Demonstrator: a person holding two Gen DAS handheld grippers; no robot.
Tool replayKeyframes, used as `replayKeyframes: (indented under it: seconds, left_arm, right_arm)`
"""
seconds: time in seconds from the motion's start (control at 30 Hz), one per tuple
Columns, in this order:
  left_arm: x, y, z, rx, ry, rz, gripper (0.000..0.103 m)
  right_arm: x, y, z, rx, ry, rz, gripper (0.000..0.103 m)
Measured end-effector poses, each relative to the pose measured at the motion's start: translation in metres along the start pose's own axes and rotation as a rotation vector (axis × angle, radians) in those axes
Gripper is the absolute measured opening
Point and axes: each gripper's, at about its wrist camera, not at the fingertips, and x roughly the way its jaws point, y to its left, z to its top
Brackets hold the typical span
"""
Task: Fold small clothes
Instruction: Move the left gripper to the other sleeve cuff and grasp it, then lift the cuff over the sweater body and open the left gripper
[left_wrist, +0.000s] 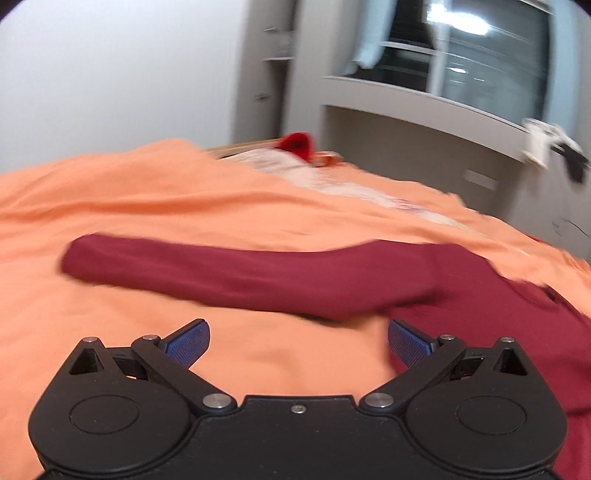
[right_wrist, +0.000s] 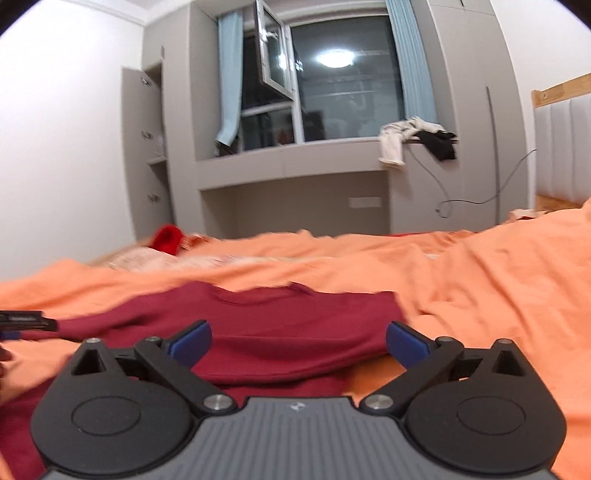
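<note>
A dark red long-sleeved top (right_wrist: 288, 332) lies on the orange bedsheet (right_wrist: 480, 280). In the left wrist view its sleeve (left_wrist: 236, 269) stretches out to the left across the sheet, with the body at the right. My left gripper (left_wrist: 297, 341) is open and empty, just short of the sleeve, its right pad (left_wrist: 406, 341) at the edge of the cloth. My right gripper (right_wrist: 298, 341) is open and empty over the top's body, where one layer lies folded over another. The left gripper's tip shows at the left edge of the right wrist view (right_wrist: 26, 321).
A bright red item (right_wrist: 168, 238) and a pale patterned cloth (left_wrist: 332, 181) lie at the bed's far edge. Beyond stands a grey window ledge (right_wrist: 295, 162) with white and black clothes (right_wrist: 413, 138) draped on it. A wooden headboard (right_wrist: 561, 140) is at the right.
</note>
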Motion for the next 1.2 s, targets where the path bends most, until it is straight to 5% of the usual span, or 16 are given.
replayKeyframes:
  seconds: [0.33,0.6,0.73,0.8,0.83,0.93,1.0,1.07,1.13,1.2]
  left_arm:
    - [0.014,0.126,0.017,-0.256,0.018,0.096,0.103]
    - [0.041,0.175,0.025,-0.458,-0.005,0.041,0.100]
    - [0.053,0.172,0.025,-0.503,-0.006,0.108,0.071]
    - [0.062,0.172,0.024,-0.528,0.010,0.167,0.040]
    - [0.068,0.172,0.024,-0.539,0.024,0.193,0.037]
    - [0.075,0.174,0.026,-0.571,0.021,0.205,0.042]
    - [0.077,0.176,0.028,-0.592,0.010,0.179,0.060]
    - [0.077,0.177,0.028,-0.617,-0.004,0.155,0.066]
    - [0.076,0.176,0.028,-0.624,-0.008,0.163,0.066]
    - [0.078,0.176,0.028,-0.627,-0.007,0.192,0.048]
  right_arm:
    - [-0.004,0.058,-0.016,-0.082,0.028,0.128,0.103]
    - [0.017,0.065,-0.036,-0.071,0.105,0.153,0.103]
    - [0.024,0.064,-0.044,-0.066,0.133,0.158,0.103]
    - [0.026,0.064,-0.046,-0.064,0.145,0.163,0.103]
    - [0.027,0.062,-0.048,-0.064,0.150,0.165,0.103]
    - [0.030,0.060,-0.050,-0.058,0.162,0.173,0.103]
    - [0.032,0.058,-0.052,-0.049,0.171,0.177,0.103]
    - [0.034,0.056,-0.054,-0.037,0.185,0.180,0.103]
    - [0.038,0.054,-0.057,-0.023,0.200,0.184,0.103]
    - [0.040,0.052,-0.058,-0.013,0.212,0.186,0.103]
